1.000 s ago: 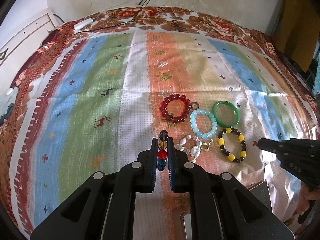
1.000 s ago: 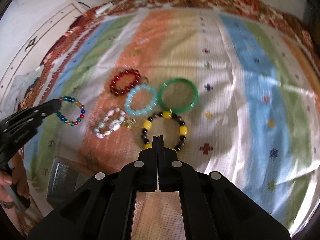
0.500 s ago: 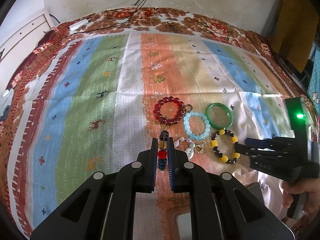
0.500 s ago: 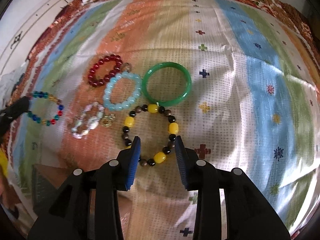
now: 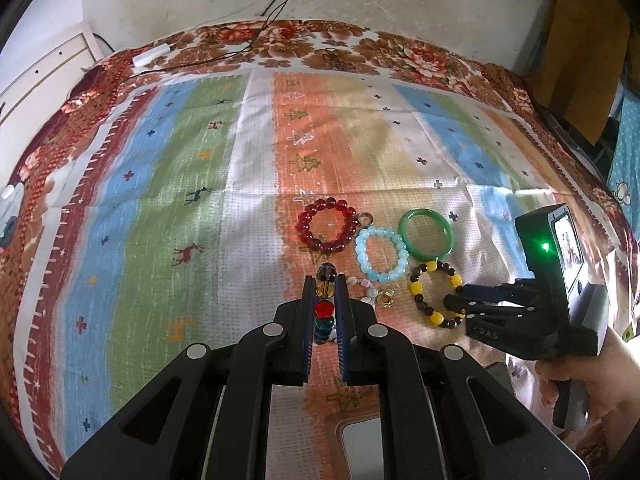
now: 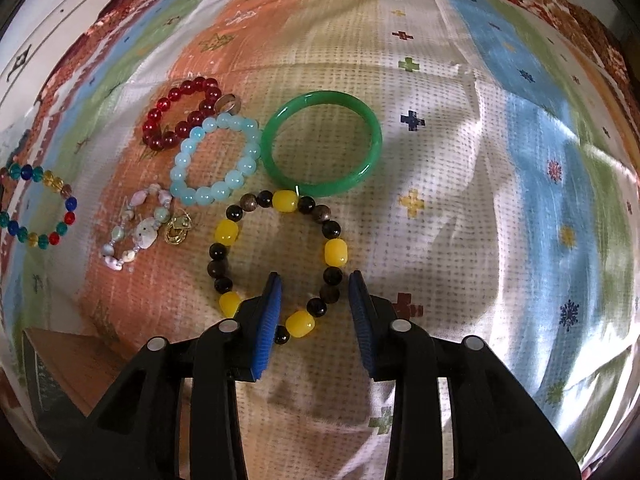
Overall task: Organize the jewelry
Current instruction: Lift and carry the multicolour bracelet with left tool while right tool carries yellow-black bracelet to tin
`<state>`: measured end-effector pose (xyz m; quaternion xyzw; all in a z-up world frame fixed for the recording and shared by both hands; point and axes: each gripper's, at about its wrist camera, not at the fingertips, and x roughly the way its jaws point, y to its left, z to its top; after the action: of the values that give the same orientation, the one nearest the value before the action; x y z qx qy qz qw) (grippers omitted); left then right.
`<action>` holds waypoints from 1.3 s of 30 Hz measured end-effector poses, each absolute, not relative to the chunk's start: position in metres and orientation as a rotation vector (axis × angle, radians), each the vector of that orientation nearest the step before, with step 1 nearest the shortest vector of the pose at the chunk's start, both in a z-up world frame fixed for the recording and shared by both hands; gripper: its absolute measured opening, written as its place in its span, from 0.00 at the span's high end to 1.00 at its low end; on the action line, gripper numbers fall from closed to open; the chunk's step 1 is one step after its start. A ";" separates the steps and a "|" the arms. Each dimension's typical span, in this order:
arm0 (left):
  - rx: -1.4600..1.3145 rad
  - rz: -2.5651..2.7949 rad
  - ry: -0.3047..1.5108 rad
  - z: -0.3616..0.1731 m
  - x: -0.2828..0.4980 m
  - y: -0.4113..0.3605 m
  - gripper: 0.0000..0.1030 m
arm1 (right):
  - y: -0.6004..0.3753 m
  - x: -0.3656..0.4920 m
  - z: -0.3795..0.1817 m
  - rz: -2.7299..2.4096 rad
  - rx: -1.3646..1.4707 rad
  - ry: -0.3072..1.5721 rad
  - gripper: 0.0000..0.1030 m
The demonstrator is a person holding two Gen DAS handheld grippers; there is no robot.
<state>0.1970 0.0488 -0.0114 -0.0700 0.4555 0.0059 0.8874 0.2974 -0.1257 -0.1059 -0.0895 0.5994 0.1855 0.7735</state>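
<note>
Left gripper (image 5: 324, 280) clamped on multicolour bead bracelet (image 6: 38, 208), near striped cloth's (image 6: 460, 100) left edge. Right gripper (image 6: 314, 280) over the cloth's middle, jaws closing, pads not yet touching; near arc of yellow-and-black bracelet (image 6: 280, 256) sits between them.

- Multicoloured bead bracelet (image 6: 38, 206): left arc running off the right wrist view's edge.
- Shell bracelet (image 5: 370, 290): partly lying behind the left gripper (image 5: 324, 306) finger.
- Box (image 6: 60, 364): showing only a corner.

Striped cloth (image 6: 500, 128) — bracelets (image 6: 216, 160), green bangle (image 6: 322, 144)
</note>
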 end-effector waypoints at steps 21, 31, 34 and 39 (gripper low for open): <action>-0.183 0.019 0.896 0.003 0.185 0.055 0.91 | -0.131 0.265 -0.033 0.551 -0.119 1.132 0.90; -0.188 0.006 0.860 0.012 0.176 0.051 0.91 | -0.124 0.245 0.004 0.584 -0.124 1.019 0.90; -0.190 0.000 0.847 0.014 0.175 0.050 0.91 | -0.126 0.237 0.016 0.599 -0.115 0.983 0.90; -0.191 -0.007 0.835 0.016 0.170 0.047 0.91 | -0.129 0.220 0.035 0.631 -0.106 0.932 0.90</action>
<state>0.1701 0.0474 0.0164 -0.0926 0.4049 -0.0035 0.9096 0.2201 -0.1289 0.0345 -0.0501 0.4414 0.2988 0.8446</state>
